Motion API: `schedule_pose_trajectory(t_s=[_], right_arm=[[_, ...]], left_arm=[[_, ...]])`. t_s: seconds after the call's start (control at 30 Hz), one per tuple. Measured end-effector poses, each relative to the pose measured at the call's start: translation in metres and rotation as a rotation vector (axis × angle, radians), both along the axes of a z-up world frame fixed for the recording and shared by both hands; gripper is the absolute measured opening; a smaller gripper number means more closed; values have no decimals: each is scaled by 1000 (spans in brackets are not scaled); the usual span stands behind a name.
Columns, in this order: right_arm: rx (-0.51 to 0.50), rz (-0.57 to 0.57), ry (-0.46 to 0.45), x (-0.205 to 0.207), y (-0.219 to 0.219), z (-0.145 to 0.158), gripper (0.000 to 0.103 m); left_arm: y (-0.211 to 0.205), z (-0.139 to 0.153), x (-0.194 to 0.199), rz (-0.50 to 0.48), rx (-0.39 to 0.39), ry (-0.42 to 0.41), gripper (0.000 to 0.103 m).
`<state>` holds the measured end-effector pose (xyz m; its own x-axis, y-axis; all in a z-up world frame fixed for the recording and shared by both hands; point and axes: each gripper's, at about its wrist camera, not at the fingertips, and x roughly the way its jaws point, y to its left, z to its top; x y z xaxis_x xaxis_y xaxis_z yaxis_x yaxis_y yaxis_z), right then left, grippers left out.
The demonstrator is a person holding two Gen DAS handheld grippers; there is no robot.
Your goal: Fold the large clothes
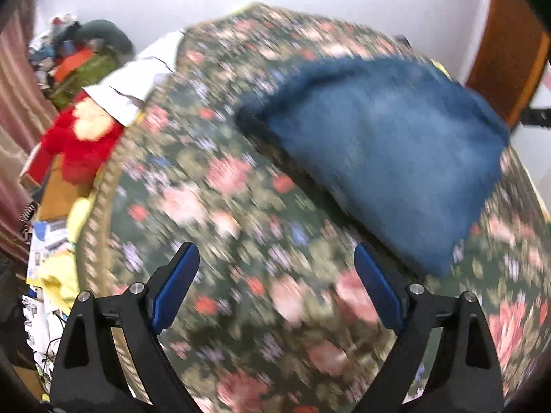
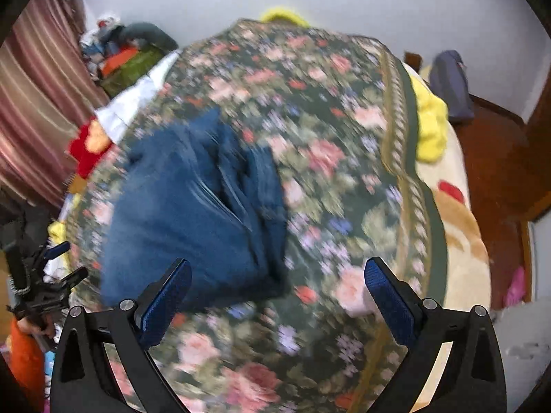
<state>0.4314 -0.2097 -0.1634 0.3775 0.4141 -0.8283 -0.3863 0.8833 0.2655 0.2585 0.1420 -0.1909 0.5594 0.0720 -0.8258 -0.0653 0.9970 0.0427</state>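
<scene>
A folded pair of blue jeans (image 1: 389,158) lies on a dark floral bedspread (image 1: 220,186). In the right wrist view the jeans (image 2: 193,206) lie left of centre on the bedspread (image 2: 330,144). My left gripper (image 1: 275,275) is open and empty, above the bedspread, with the jeans just beyond its right finger. My right gripper (image 2: 279,285) is open and empty, above the near end of the jeans. The left gripper also shows at the far left of the right wrist view (image 2: 62,265). Both views are motion-blurred.
A red and yellow soft toy (image 1: 79,137) and white cloth (image 1: 137,79) lie at the bed's left edge. A pile of clothes (image 1: 75,58) sits at the back left. A yellow cloth (image 2: 430,127) and a cream blanket (image 2: 458,234) lie on the right. Wooden floor (image 2: 499,158) is beyond.
</scene>
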Motion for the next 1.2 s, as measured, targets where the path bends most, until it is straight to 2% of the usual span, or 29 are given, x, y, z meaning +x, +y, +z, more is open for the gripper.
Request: schedule_pose_trajectory(t_s=[0.13,0.23,0.33,0.47,0.53,0.57,0.6,0.63,0.7,0.77,0.83,0.97,1.07,1.2], right_arm=[[61,5,28,35,30,9,100],[91,18,82,65,55,6,100],[105,47,168,97,83,-11,100],[38,79,249,126,116,-48,100],[45,95,293,134,125,-66,96],[67,105,299,135,126,-70,87],[99,128,302,133,127,-74,72],[101,127,283,131,126,-73,71],[114,136,232,123,123,-69,60],[119,128,210,115,116,-69,53],[122,117,202,112,110,-71,51],[106,70,185,105,98,-77,50],[106,68,176,101,89,-80,50],[111,81,155,95,77,-72,51]], left_arm=[[20,17,39,56,11,-64,92],[36,11,76,105,-24,-53,92],[46,-4,112,133,-82,-19,92],[50,-24,152,158,-70,27,92],[52,-33,169,177,-51,33,92],[53,-35,174,177,-58,30,92],[53,-36,180,175,-67,24,92],[53,-37,185,170,-68,17,92],[52,-38,196,158,-58,12,92],[51,-36,207,179,-16,-2,92],[53,-34,220,227,23,-9,92],[61,-50,239,272,-25,53,92],[63,-52,235,276,-46,51,91],[64,-33,216,237,-80,33,90]])
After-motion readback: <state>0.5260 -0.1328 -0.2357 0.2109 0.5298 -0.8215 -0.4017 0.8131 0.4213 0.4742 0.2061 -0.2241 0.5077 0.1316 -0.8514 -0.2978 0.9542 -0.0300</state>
